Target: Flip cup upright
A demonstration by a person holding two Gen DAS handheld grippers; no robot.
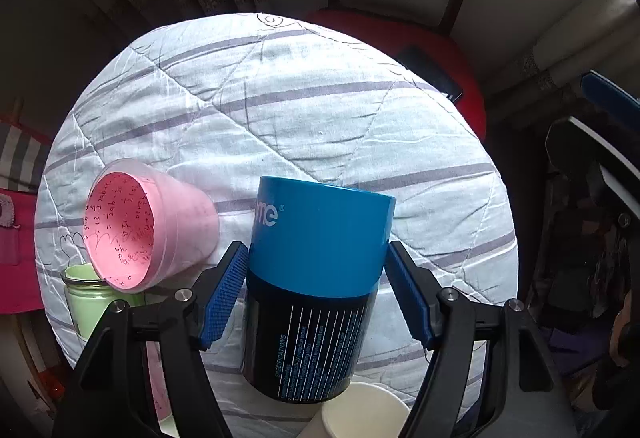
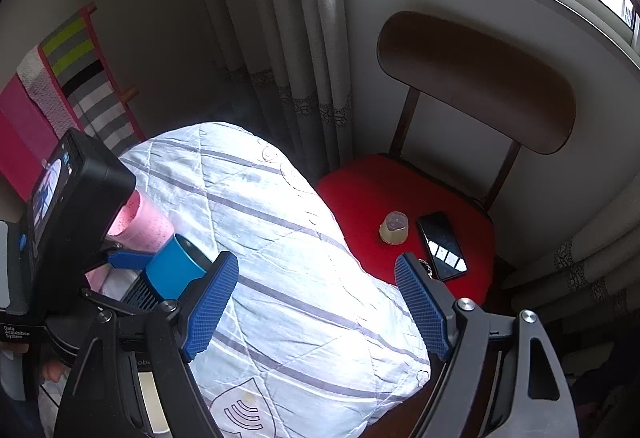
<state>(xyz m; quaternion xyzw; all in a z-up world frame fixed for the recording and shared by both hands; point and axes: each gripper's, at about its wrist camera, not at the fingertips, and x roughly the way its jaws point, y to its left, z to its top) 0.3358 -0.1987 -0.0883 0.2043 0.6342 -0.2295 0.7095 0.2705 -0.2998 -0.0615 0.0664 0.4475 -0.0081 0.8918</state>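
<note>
Blue ribbed pads of the left gripper (image 1: pixel 316 294) are set on either side of the blue-and-black cup (image 1: pixel 316 290), which stands upside down on the striped quilt (image 1: pixel 280 109); whether the pads touch its wall cannot be told. Left of the cup a pink cup (image 1: pixel 152 226) is seen on its side. The right gripper (image 2: pixel 316 302) is held wide apart above the quilt, nothing between its pads.

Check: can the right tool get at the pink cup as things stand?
Probably not directly. In the right wrist view the left tool with the blue cup between its fingers sits in front of the pink cup. The right tool is open and empty.
</note>
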